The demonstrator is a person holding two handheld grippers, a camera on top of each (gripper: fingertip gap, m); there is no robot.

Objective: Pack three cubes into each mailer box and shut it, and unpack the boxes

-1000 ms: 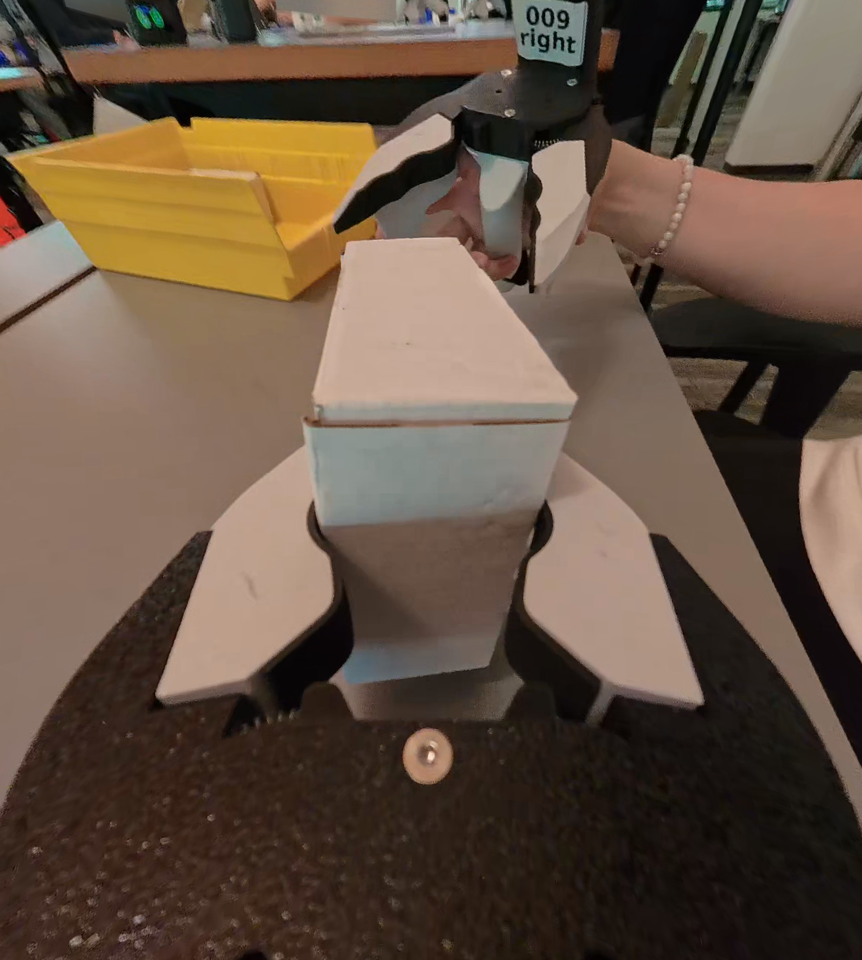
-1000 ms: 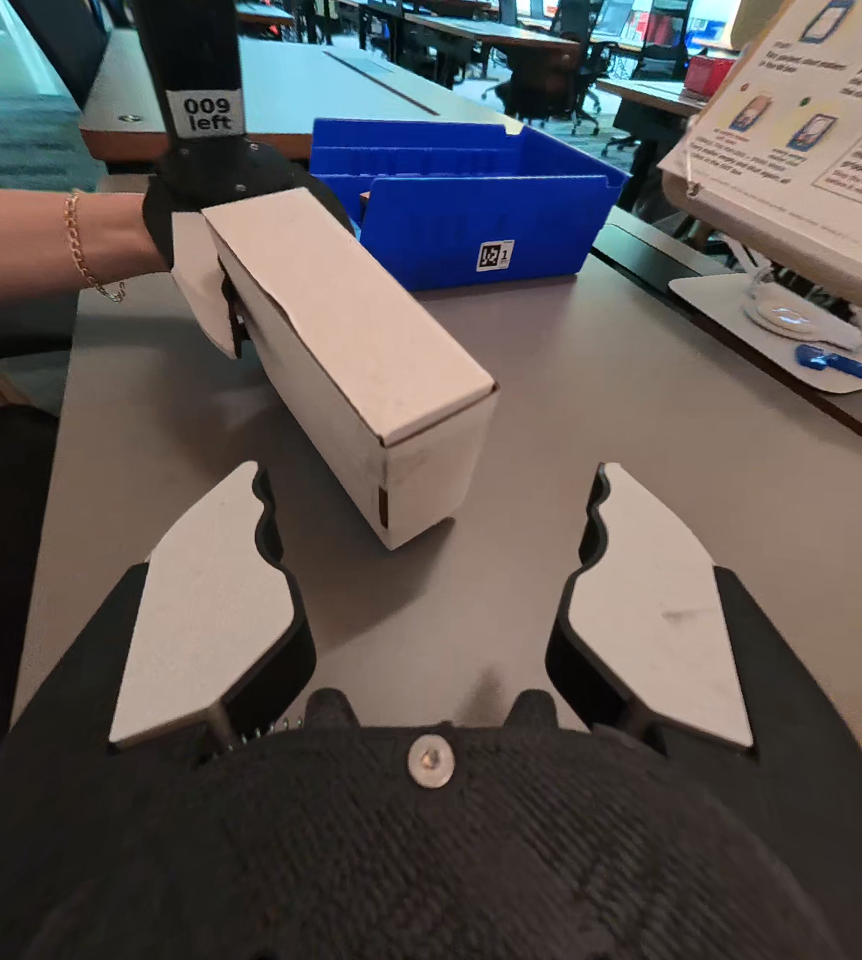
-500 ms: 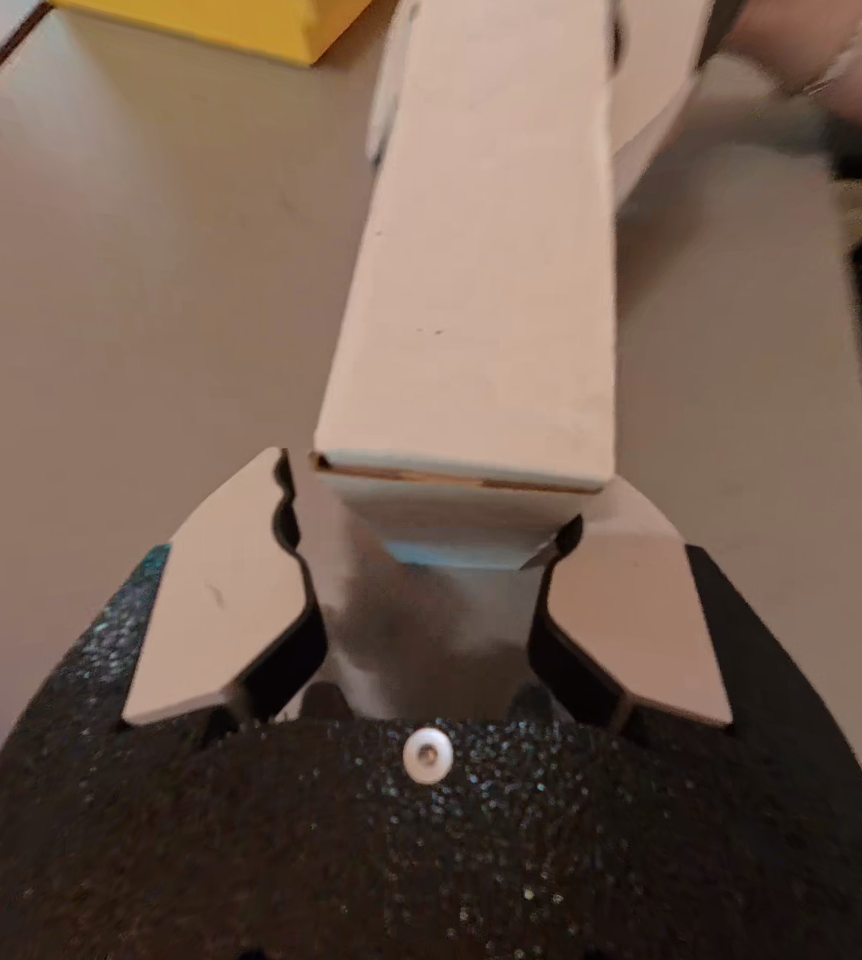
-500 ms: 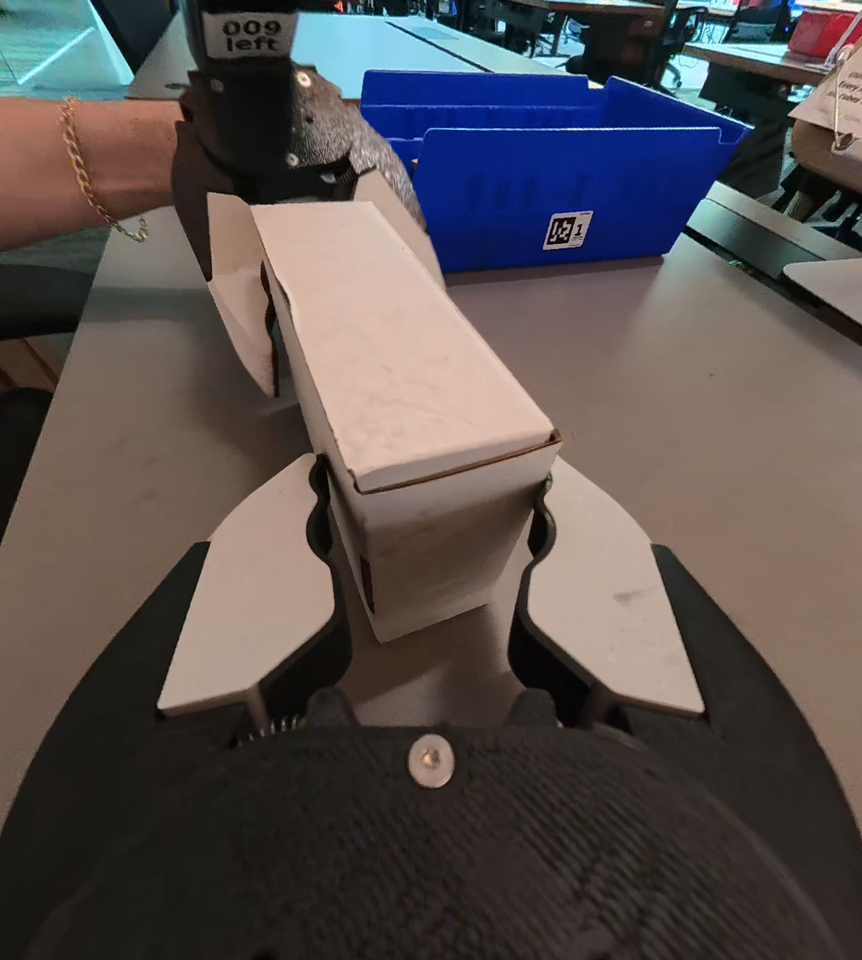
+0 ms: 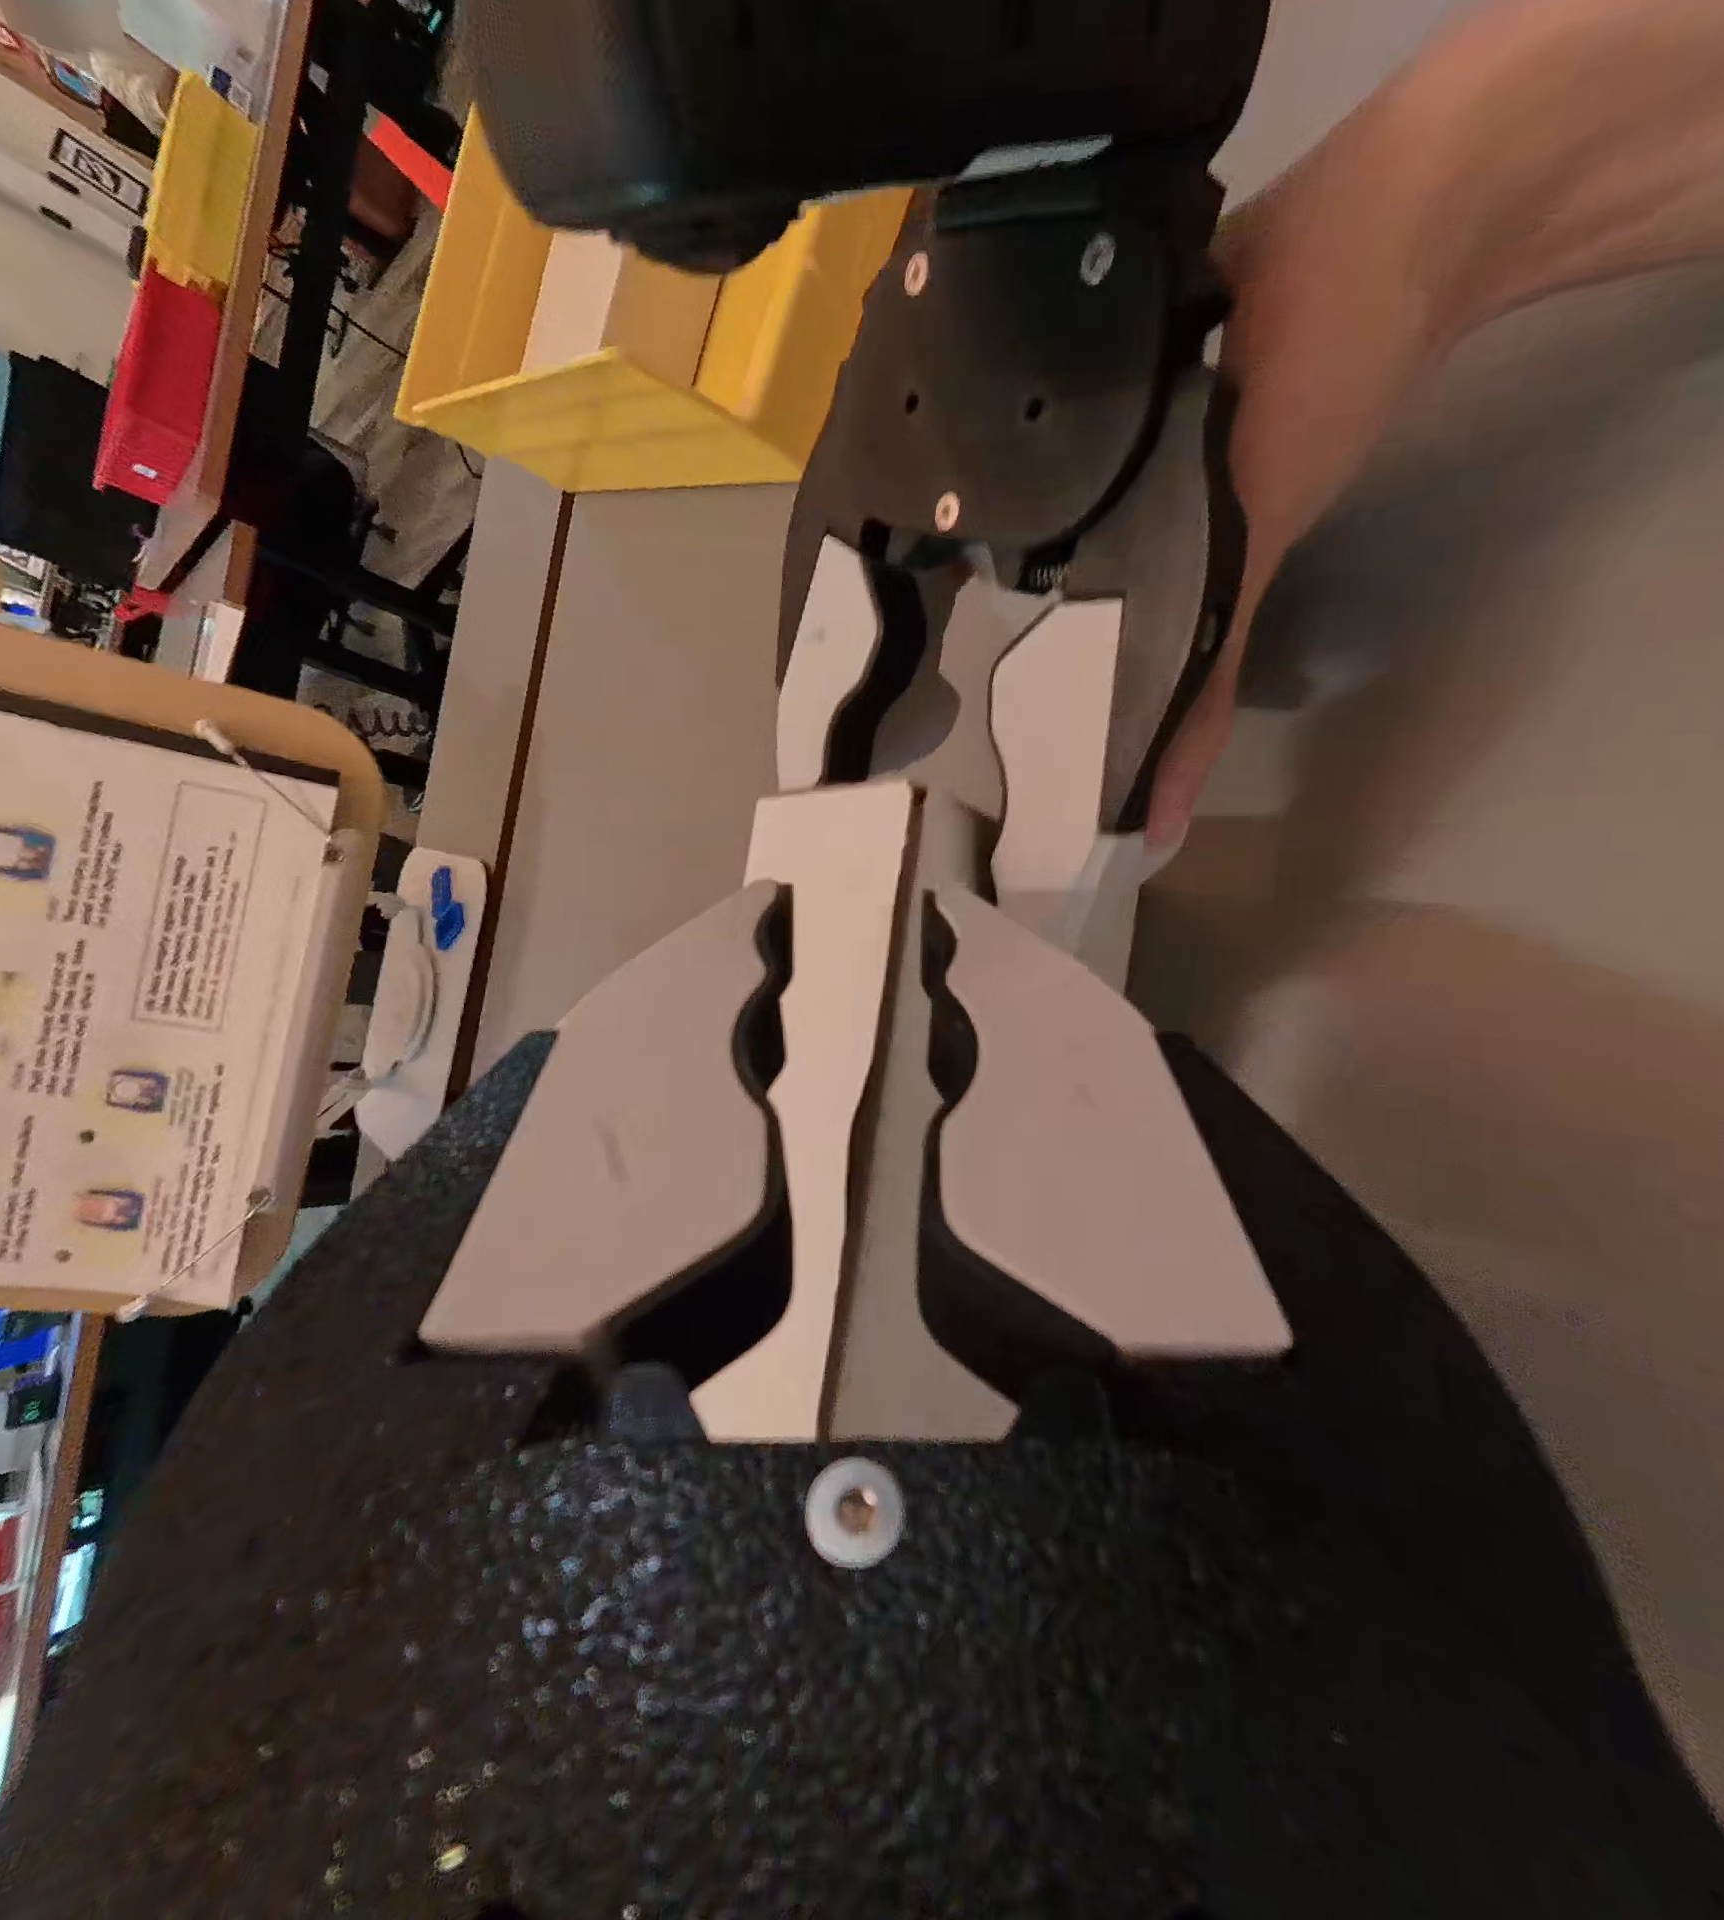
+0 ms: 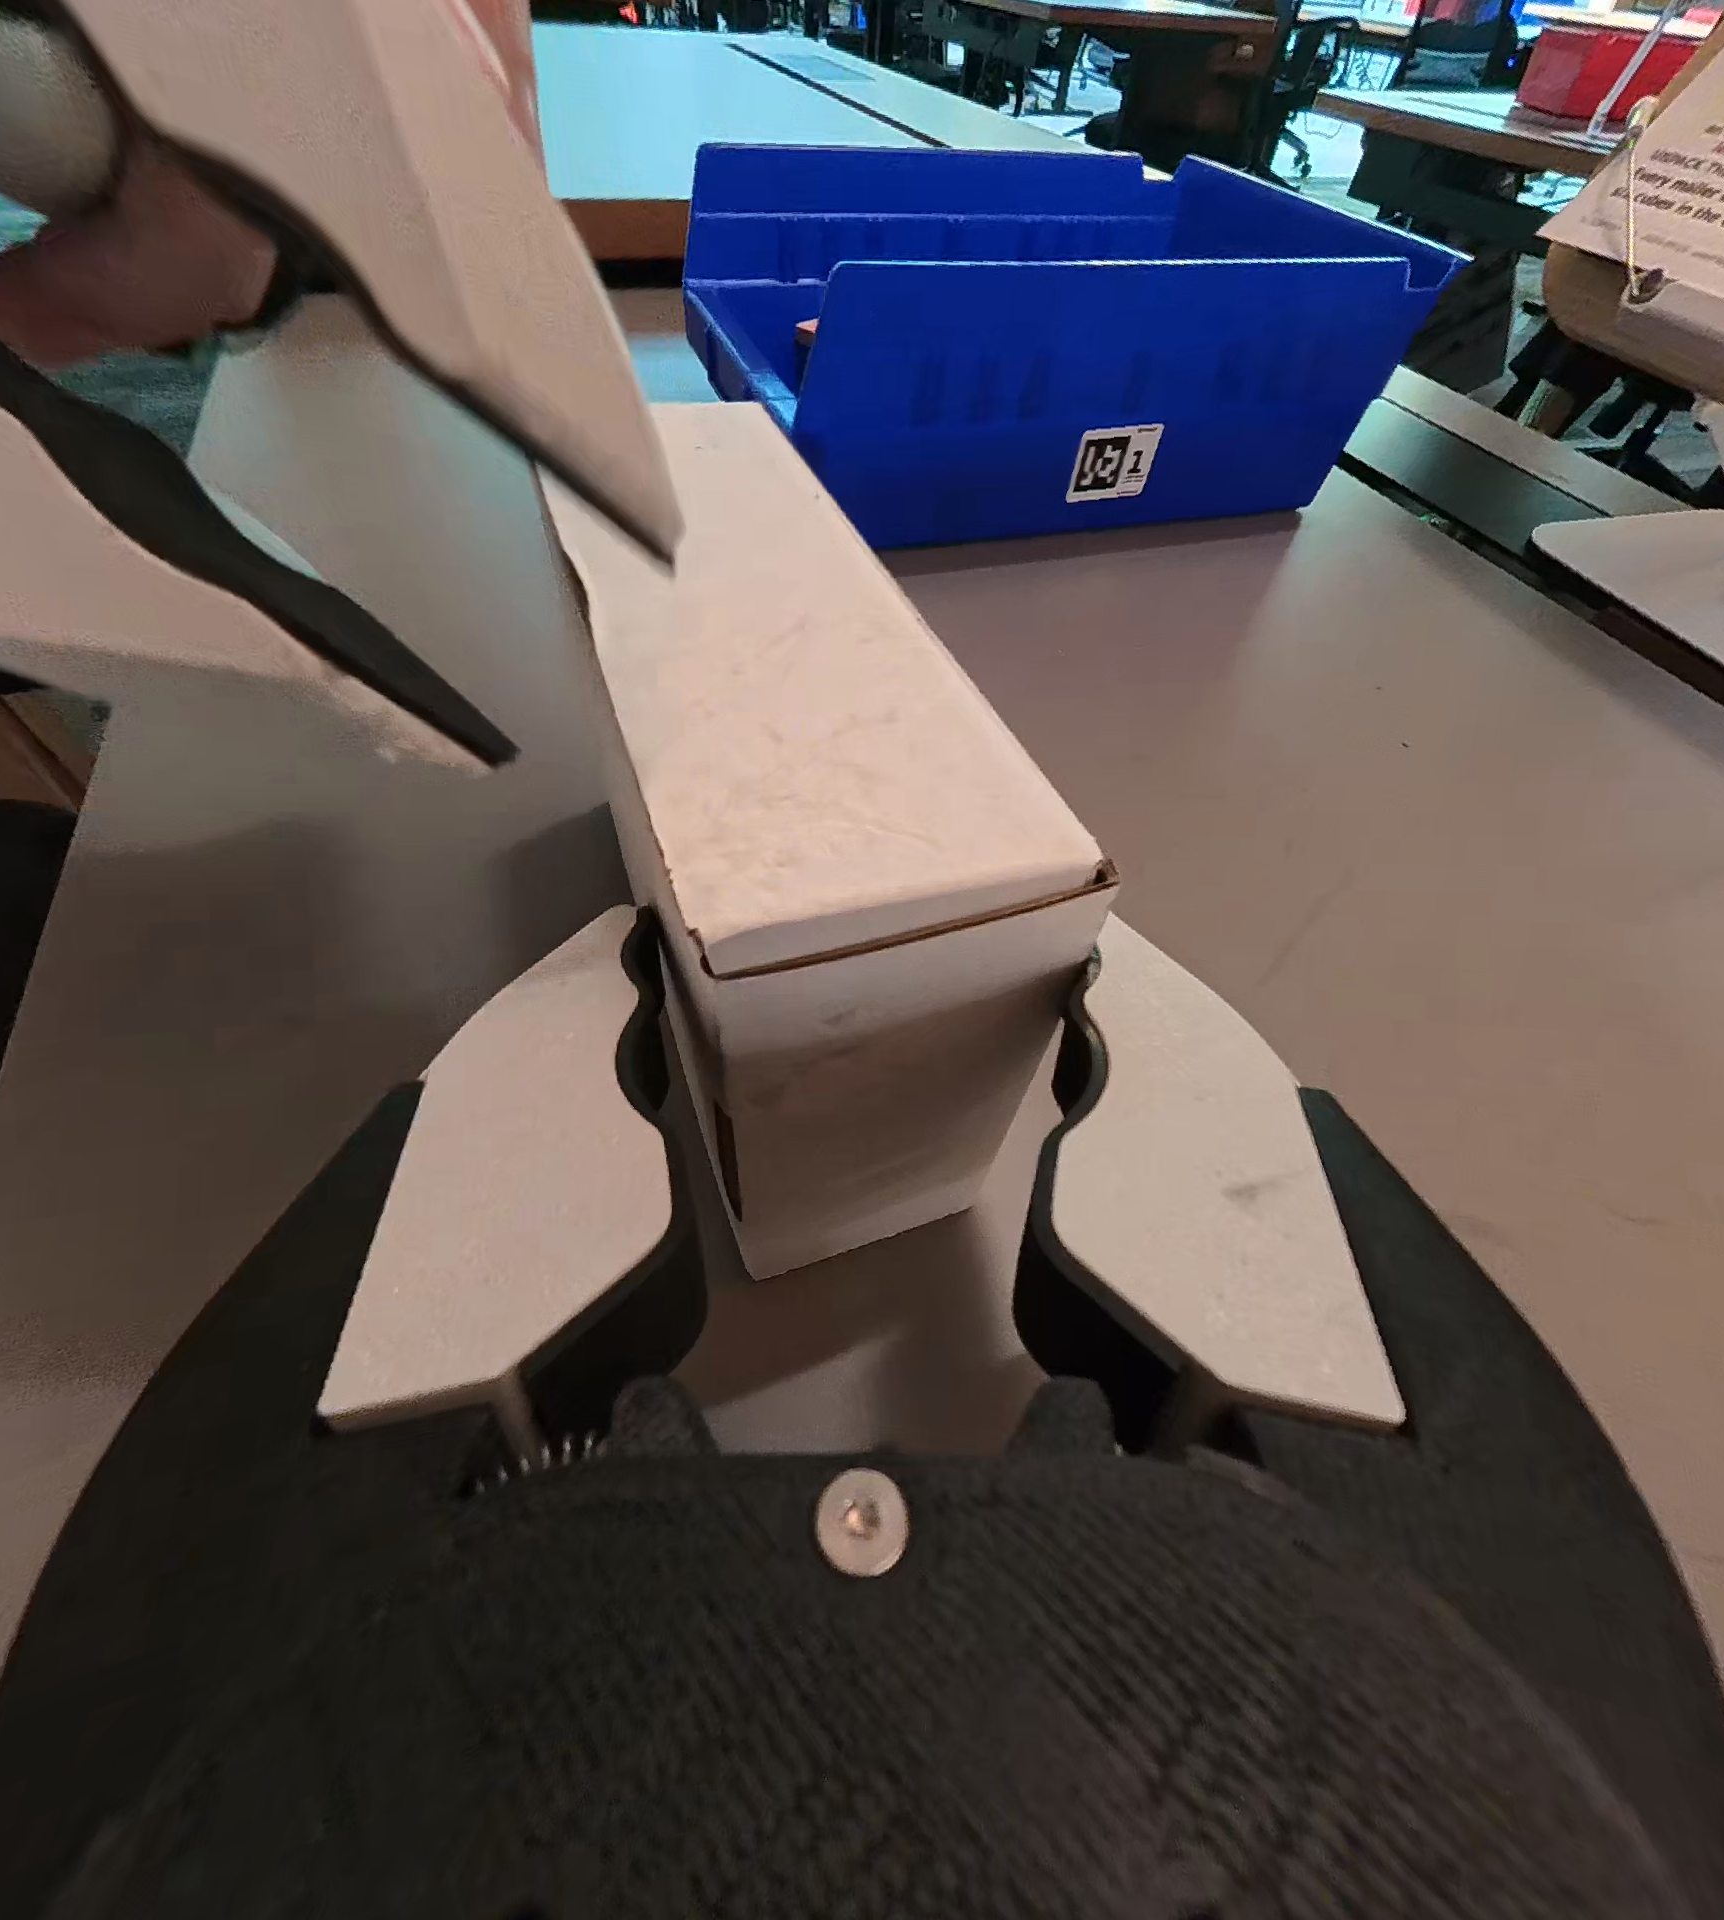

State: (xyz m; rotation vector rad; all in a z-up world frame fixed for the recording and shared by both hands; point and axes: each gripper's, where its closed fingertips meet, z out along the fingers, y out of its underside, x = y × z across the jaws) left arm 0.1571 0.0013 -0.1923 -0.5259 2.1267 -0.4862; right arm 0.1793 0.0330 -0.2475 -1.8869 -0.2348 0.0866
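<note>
— Cardboard sits dead centre in the left wrist view: the left gripper (image 5: 842, 904) is clamped on a narrow white part of the mailer box (image 5: 827, 1091), with a brown seam running along it. Which panel that is, I can't tell.

— And the camera is rolled over?

— Yes, the table (image 5: 650, 644) runs up the frame. The right gripper (image 5: 925, 800) faces this one from the box's other end, and the hand (image 5: 1357, 364) on it is a blur. A yellow bin (image 5: 609, 416) sits beyond it, at the table's edge.

— Any writing?

— A printed sheet (image 5: 110, 987) with small pictures, clipped to a board off the table's side. Nothing else legible.

— Right wrist view?

— The right gripper (image 6: 863, 940) has both fingers pressed on the long sides of the mailer box (image 6: 816, 727) at its near end. The lid is down. The box lies flat on the table (image 6: 1357, 831), pointing at the blue bin (image 6: 1045, 364) near the far edge.

— Room to move?

— Bare table from the box's right side to the right edge. The left side is crowded: the left gripper (image 6: 588, 644) comes in from above, one finger over the far top edge of the box.

— Labels?

— A small white sticker (image 6: 1112, 462) with a black square pattern on the bin's front wall, and a corner of the printed sheet (image 6: 1720, 208) at the right.
</note>
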